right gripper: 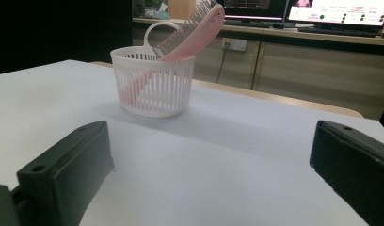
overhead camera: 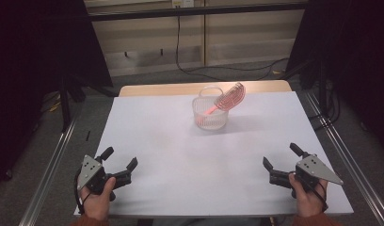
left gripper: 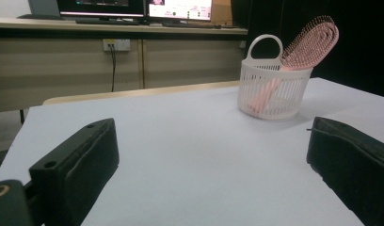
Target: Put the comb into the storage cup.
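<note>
The pink hairbrush stands handle-down inside the white slatted basket, with its bristled head leaning out over the rim on the basket's right side, as seen in the high view. The basket sits upright on the far half of the table, close to the far edge and slightly right of centre; its loop handle rises at the back. In the left gripper view the brush handle shows through the slats, reaching down toward the basket floor. The left tool rests at the near left corner of the table with its jaws set wide apart and nothing between them. The right tool rests at the near right corner, likewise spread wide and empty. Both tools are well apart from the basket and from each other, and each is held in a hand at the near edge. Judged from this layout, the brush is either already stowed or not yet taken out; the pictures do not settle which. If removal is intended, every step remains: approach, grip on the brush head, lift clear of the rim.
</note>
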`<action>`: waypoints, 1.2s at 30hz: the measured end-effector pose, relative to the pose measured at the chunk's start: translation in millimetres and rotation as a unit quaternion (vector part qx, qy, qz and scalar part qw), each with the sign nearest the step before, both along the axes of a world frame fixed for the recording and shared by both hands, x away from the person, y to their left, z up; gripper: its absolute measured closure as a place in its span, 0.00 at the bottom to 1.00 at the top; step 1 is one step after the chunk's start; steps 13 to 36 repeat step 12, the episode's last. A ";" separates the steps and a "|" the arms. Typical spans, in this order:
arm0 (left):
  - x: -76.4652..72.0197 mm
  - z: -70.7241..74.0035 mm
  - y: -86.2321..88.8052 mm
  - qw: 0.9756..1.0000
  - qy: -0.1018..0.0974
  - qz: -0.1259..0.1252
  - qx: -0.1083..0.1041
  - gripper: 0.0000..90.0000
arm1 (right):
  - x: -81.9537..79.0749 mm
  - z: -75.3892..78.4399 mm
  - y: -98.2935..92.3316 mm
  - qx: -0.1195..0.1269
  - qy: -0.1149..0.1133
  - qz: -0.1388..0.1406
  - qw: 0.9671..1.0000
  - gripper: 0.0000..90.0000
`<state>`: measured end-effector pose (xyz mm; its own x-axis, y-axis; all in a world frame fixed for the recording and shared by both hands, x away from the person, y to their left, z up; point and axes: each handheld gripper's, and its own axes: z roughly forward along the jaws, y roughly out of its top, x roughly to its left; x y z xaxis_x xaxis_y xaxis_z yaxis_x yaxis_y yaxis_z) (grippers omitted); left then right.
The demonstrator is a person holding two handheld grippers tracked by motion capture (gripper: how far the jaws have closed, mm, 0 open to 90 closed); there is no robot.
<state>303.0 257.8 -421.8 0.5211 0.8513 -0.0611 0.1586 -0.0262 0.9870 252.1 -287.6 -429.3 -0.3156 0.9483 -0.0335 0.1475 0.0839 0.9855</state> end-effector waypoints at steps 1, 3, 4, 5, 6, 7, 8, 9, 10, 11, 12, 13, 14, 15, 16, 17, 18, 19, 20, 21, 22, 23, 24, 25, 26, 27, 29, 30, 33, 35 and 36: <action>0.2 -0.1 -0.3 1.000 0.000 -0.001 -0.001 0.03 | 0.5 0.0 -0.3 0.001 -0.001 0.000 1.000 0.00; 0.4 0.4 -1.3 1.000 -0.002 -0.003 0.003 0.03 | 1.7 -0.7 -0.6 0.003 0.002 0.000 1.000 0.00; 0.4 0.7 -2.7 1.000 -0.005 -0.005 0.002 0.03 | 2.8 -1.2 -1.0 0.003 0.003 0.000 1.000 0.00; 0.4 0.7 -3.3 1.000 -0.006 -0.005 0.007 0.03 | 4.2 -1.5 -1.3 0.003 0.004 0.000 1.000 0.00; 1.0 0.4 -3.6 1.000 -0.004 -0.008 0.008 0.03 | 5.4 -1.8 -1.5 0.003 0.004 -0.003 1.000 0.00; 1.5 0.4 -4.2 1.000 -0.002 -0.010 0.004 0.03 | 6.1 -2.0 -1.7 0.004 0.004 -0.005 1.000 0.00; 1.8 0.6 -3.8 1.000 -0.003 -0.008 0.005 0.03 | 6.9 -2.2 -2.0 0.004 0.005 -0.003 1.000 0.00; 2.0 0.9 -3.6 1.000 -0.004 -0.006 0.004 0.03 | 7.7 -2.5 -2.1 0.004 0.006 -0.003 1.000 0.00; 2.1 1.0 -2.9 1.000 -0.004 -0.005 0.004 0.03 | 8.4 -2.7 -2.1 0.005 0.006 -0.005 1.000 0.00; 2.4 1.1 -2.4 1.000 -0.005 -0.004 0.002 0.03 | 8.9 -2.7 -2.2 0.006 0.007 -0.005 1.000 0.00; 2.4 1.2 -1.9 1.000 -0.004 -0.002 0.003 0.03 | 9.2 -2.8 -2.3 0.007 0.006 -0.006 1.000 0.00; 2.4 1.2 -1.9 1.000 -0.004 -0.002 0.003 0.03 | 9.2 -2.8 -2.3 0.007 0.006 -0.006 1.000 0.00; 2.4 1.2 -1.9 1.000 -0.004 -0.002 0.003 0.03 | 9.2 -2.8 -2.3 0.007 0.006 -0.006 1.000 0.00; 2.4 1.2 -1.9 1.000 -0.004 -0.002 0.003 0.03 | 9.2 -2.8 -2.3 0.007 0.006 -0.006 1.000 0.00; 2.4 1.2 -1.9 1.000 -0.004 -0.002 0.003 0.03 | 9.2 -2.8 -2.3 0.007 0.006 -0.006 1.000 0.00; 2.4 1.2 -1.9 1.000 -0.004 -0.002 0.003 0.03 | 9.2 -2.8 -2.3 0.007 0.006 -0.006 1.000 0.00; 2.4 1.2 -1.9 1.000 -0.004 -0.002 0.003 0.03 | 9.2 -2.8 -2.3 0.007 0.006 -0.006 1.000 0.00; 2.4 1.2 -1.9 1.000 -0.004 -0.002 0.003 0.03 | 9.2 -2.8 -2.3 0.007 0.006 -0.006 1.000 0.00; 2.4 1.2 -1.9 1.000 -0.004 -0.002 0.003 0.03 | 9.2 -2.8 -2.3 0.007 0.006 -0.006 1.000 0.00; 2.4 1.2 -1.9 1.000 -0.004 -0.002 0.003 0.03 | 9.2 -2.8 -2.3 0.007 0.006 -0.006 1.000 0.00; 2.4 1.2 -1.9 1.000 -0.004 -0.002 0.003 0.03 | 9.2 -2.8 -2.3 0.007 0.006 -0.006 1.000 0.00; 2.4 1.2 -1.9 1.000 -0.004 -0.002 0.003 0.03 | 9.2 -2.8 -2.3 0.007 0.006 -0.006 1.000 0.00; 2.4 1.2 -1.9 1.000 -0.004 -0.002 0.003 0.03 | 9.2 -2.8 -2.3 0.007 0.006 -0.006 1.000 0.00; 2.4 1.2 -1.9 1.000 -0.004 -0.002 0.003 0.03 | 9.2 -2.8 -2.3 0.007 0.006 -0.006 1.000 0.00; 2.4 1.2 -1.9 1.000 -0.004 -0.002 0.003 0.03 | 9.2 -2.8 -2.3 0.007 0.006 -0.006 1.000 0.00; 2.4 1.2 -1.9 1.000 -0.004 -0.002 0.003 0.03 | 9.2 -2.8 -2.3 0.007 0.006 -0.006 1.000 0.00; 2.4 1.2 -1.9 1.000 -0.004 -0.002 0.003 0.03 | 9.2 -2.8 -2.3 0.007 0.006 -0.006 1.000 0.00; 2.4 1.2 -1.9 1.000 -0.004 -0.002 0.003 0.03 | 9.2 -2.8 -2.3 0.007 0.006 -0.006 1.000 0.00; 2.4 1.2 -1.9 1.000 -0.004 -0.002 0.003 0.03 | 9.2 -2.8 -2.3 0.007 0.006 -0.006 1.000 0.00; 2.4 1.2 -1.9 1.000 -0.004 -0.002 0.003 0.03 | 9.2 -2.8 -2.3 0.007 0.006 -0.006 1.000 0.00; 2.4 1.2 -1.9 1.000 -0.004 -0.002 0.003 0.03 | 9.2 -2.8 -2.3 0.007 0.006 -0.006 1.000 0.00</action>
